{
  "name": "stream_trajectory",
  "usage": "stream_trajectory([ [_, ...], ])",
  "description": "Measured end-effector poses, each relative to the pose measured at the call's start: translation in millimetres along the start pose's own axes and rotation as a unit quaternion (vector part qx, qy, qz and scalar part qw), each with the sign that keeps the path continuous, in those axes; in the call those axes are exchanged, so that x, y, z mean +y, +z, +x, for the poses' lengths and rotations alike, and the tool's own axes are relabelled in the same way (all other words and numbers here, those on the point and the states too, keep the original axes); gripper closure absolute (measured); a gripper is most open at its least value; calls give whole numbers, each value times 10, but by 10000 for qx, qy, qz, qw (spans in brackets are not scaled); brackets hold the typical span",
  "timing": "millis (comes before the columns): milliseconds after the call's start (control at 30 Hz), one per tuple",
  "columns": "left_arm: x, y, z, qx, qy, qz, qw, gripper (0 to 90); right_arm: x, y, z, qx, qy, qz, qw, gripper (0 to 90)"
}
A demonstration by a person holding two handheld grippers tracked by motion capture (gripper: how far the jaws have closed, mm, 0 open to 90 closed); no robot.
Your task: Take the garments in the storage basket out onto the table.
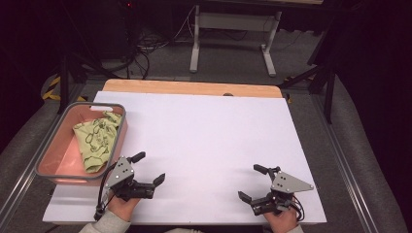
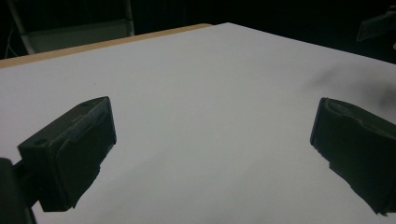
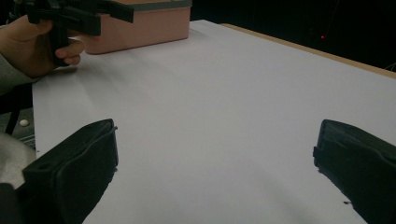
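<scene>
A pink bin with a grey rim (image 1: 46, 147) stands at the table's left edge and holds a crumpled yellow-green cloth (image 1: 97, 138). My left gripper (image 1: 148, 168) rests on the white table near the front, just right of the bin, open with nothing between its jaws. My right gripper (image 1: 252, 182) sits low at the front right, also open and empty. In the left gripper view the jaws stand wide over bare white surface (image 2: 205, 130). The right gripper view looks past its wide jaws to the bin (image 3: 144, 23) and the hand holding the left gripper (image 3: 74, 16).
A white sheet (image 1: 209, 141) covers the wooden table (image 1: 192, 87). Beyond the far edge stand white desk legs (image 1: 195, 43) and floor cables (image 1: 145, 51). Dark stands flank both sides of the table.
</scene>
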State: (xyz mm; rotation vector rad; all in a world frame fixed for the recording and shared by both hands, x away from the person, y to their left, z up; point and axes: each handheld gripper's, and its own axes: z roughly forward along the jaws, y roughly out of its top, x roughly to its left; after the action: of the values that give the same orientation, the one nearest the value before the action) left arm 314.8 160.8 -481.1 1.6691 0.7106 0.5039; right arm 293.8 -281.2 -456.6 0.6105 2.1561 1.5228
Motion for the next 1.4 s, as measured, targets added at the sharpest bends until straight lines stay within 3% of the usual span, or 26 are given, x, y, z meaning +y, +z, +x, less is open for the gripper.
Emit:
stream_trajectory([
  [267, 60, -23, -26, 14, 211, 14, 9998, 21, 2, -5, 7, 35, -18, -21, 10000, 1],
  [433, 104, -33, -10, -44, 232, 137, 9996, 22, 2, 6, 14, 59, -31, 5, 10000, 2],
  [567, 199, -51, 5, -118, 173, 345, 9992, 16, 1, 3, 20, 64, -35, 13, 10000, 2],
  [633, 250, -63, 7, -104, 273, 423, 9987, 17, 3, 3, 20, 66, -39, 9, 10000, 3],
  [1133, 578, -187, 55, -272, 397, 671, 9966, 11, 5, 24, 32, 86, -60, 85, 9999, 6],
  [1233, 644, -214, 69, -435, 494, 720, 9952, 13, 5, 24, 33, 101, -62, 91, 9999, 6],
  [1400, 735, -244, 94, -415, 546, 748, 9948, 15, 5, 27, 34, 127, -67, 89, 9999, 6],
])
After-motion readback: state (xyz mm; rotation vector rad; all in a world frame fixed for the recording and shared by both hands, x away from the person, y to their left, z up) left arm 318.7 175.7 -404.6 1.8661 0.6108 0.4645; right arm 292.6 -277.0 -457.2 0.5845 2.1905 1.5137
